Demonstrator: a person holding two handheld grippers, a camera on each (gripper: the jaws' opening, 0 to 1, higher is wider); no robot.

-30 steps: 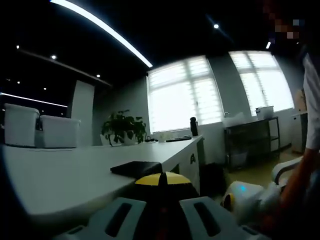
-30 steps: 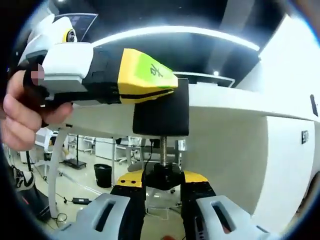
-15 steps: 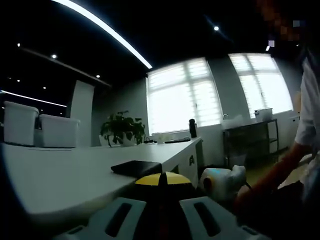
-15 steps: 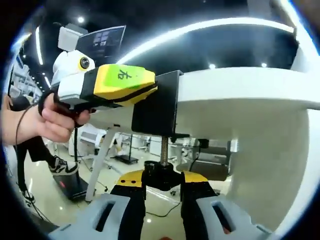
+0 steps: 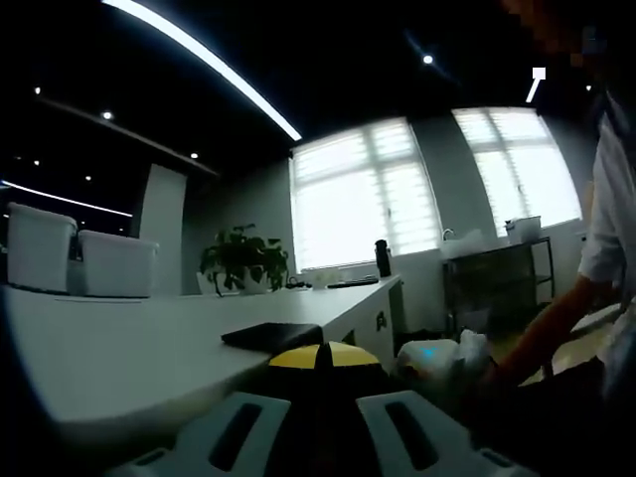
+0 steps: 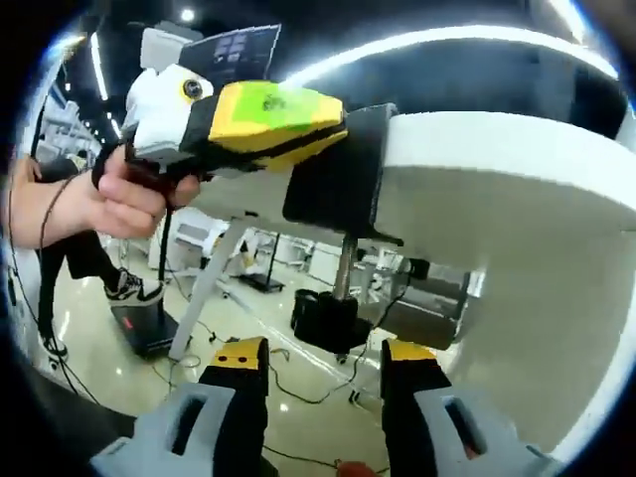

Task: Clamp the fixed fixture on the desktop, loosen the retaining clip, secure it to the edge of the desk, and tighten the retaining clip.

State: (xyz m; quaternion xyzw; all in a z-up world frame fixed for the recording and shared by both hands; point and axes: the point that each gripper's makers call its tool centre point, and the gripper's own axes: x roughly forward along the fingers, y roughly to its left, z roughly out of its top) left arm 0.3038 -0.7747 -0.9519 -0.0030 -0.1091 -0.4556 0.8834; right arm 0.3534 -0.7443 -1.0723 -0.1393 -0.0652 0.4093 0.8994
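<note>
A black clamp fixture sits on the edge of the white desk. Its threaded screw hangs below, ending in a black knob. My left gripper, with yellow-green jaws, is shut on the fixture's upper part, and a hand holds it. My right gripper is open just below the knob, jaws apart and touching nothing. In the left gripper view, my left gripper has its jaws together over the fixture's black top plate on the desk. The right gripper's white body shows low on the right.
Under the desk are a slanted white desk leg, cables and glossy floor. On and beyond the desktop are white chairs, a potted plant, a dark bottle, bright windows and a shelf unit. A person's arm is at right.
My right gripper's jaws were shut on the knob; they have spread apart, let it go and dropped slightly below it. The left gripper keeps its hold on the fixture.
</note>
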